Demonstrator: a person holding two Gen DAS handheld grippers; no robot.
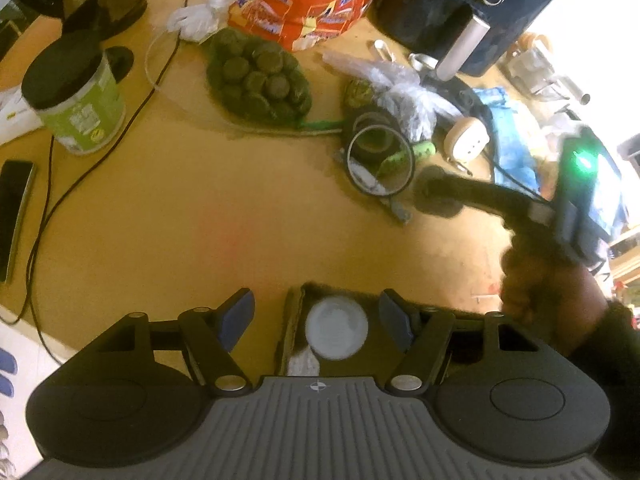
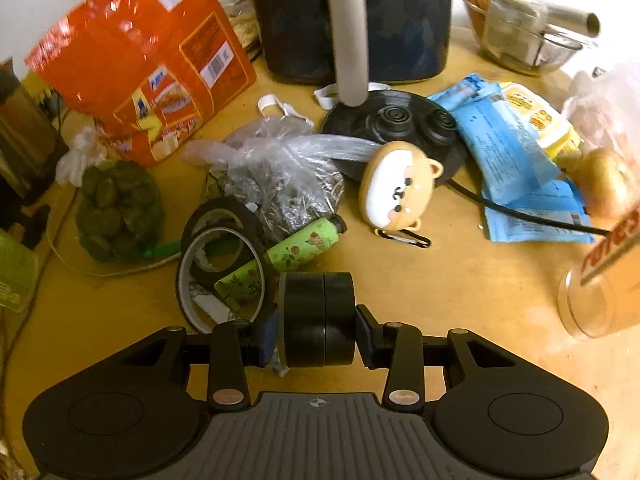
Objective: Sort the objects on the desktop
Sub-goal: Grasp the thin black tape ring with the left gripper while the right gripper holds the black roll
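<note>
My right gripper [image 2: 318,332] is shut on a black round case [image 2: 318,316], held just above the wooden desk [image 2: 460,280] in front of two tape rolls [image 2: 220,248] and a green tube [image 2: 304,244]. In the left wrist view the same black case [image 1: 436,200] shows at the right, with a hand [image 1: 548,284] behind it. My left gripper [image 1: 316,320] stands open over a small brown box [image 1: 292,320] that holds a white round lid [image 1: 336,328]; its fingers touch nothing.
A dog-faced case [image 2: 400,192], a clear bag of seeds [image 2: 280,176], a net of green balls [image 2: 116,212], an orange bag [image 2: 140,60], an air fryer [image 2: 352,20] and blue packets [image 2: 512,160] crowd the back. At the left lie a green canister [image 1: 76,100], a phone [image 1: 14,216] and cables.
</note>
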